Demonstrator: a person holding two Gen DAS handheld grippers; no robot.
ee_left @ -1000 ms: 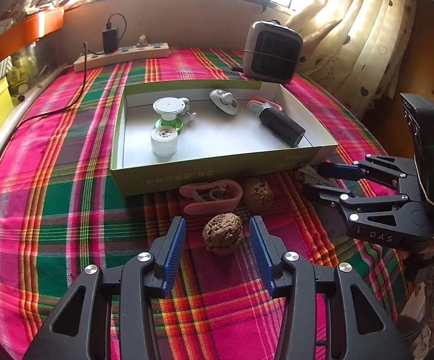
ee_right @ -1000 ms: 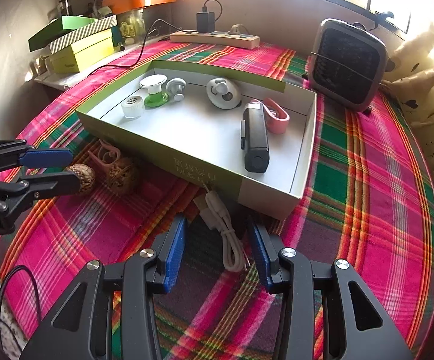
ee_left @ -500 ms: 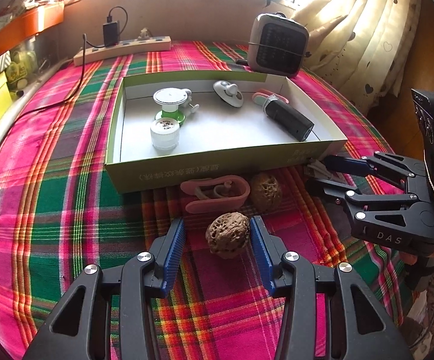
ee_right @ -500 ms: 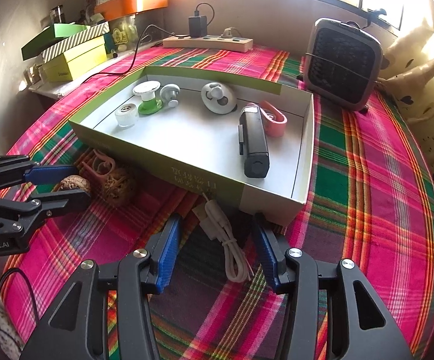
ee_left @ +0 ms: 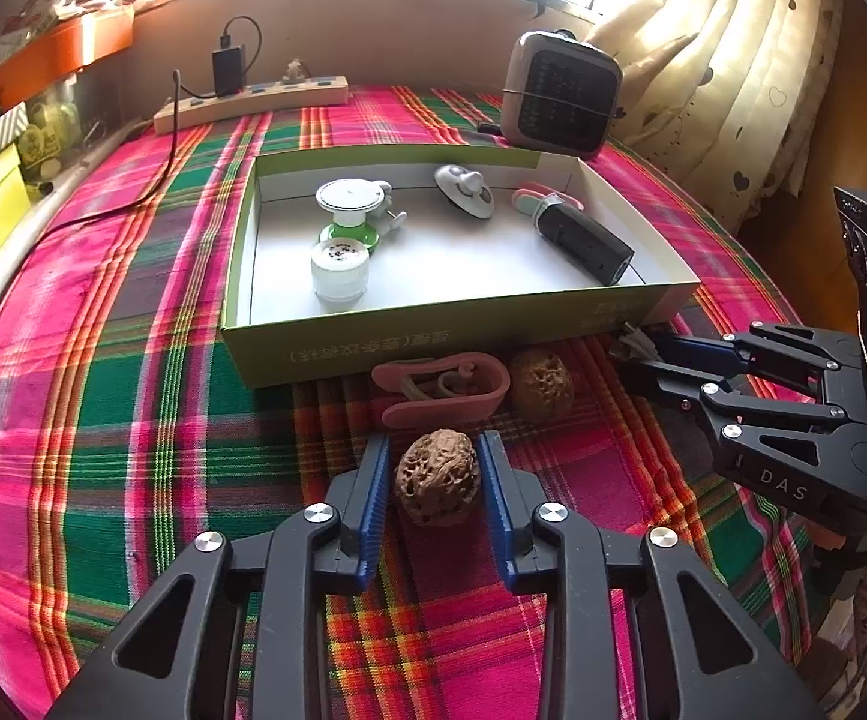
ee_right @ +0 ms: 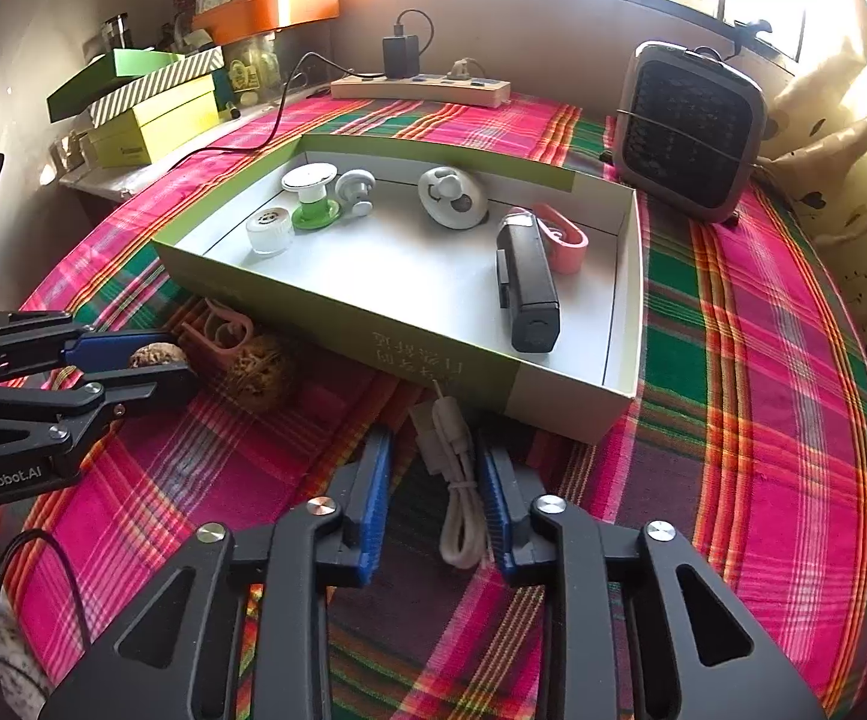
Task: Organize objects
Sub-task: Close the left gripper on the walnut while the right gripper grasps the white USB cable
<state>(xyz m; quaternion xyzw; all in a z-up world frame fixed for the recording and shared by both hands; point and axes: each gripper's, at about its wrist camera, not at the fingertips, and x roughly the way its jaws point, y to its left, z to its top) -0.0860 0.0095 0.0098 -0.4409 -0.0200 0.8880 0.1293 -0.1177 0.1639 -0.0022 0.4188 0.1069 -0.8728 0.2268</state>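
My left gripper (ee_left: 433, 468) is open with its blue pads on either side of a brown walnut (ee_left: 438, 483) on the plaid cloth; a small gap shows each side. A second walnut (ee_left: 541, 383) and a pink clip (ee_left: 439, 387) lie just beyond, against the green box (ee_left: 433, 342). My right gripper (ee_right: 433, 474) is open around a coiled white cable (ee_right: 456, 480) lying in front of the box (ee_right: 337, 318). The left gripper also shows in the right wrist view (ee_right: 151, 360), and the right gripper in the left wrist view (ee_left: 643, 354).
The box holds a black device (ee_right: 526, 288), a pink clip (ee_right: 562, 237), a white fan-like disc (ee_right: 451, 198), a white jar (ee_right: 268, 231) and a green-based spool (ee_right: 312, 195). A grey heater (ee_right: 691, 132), a power strip (ee_right: 421, 87) and stacked boxes (ee_right: 145, 102) stand behind.
Both grippers have narrowed their jaws: the left around the walnut, the right around the white cable. Both moved slightly forward toward the box.
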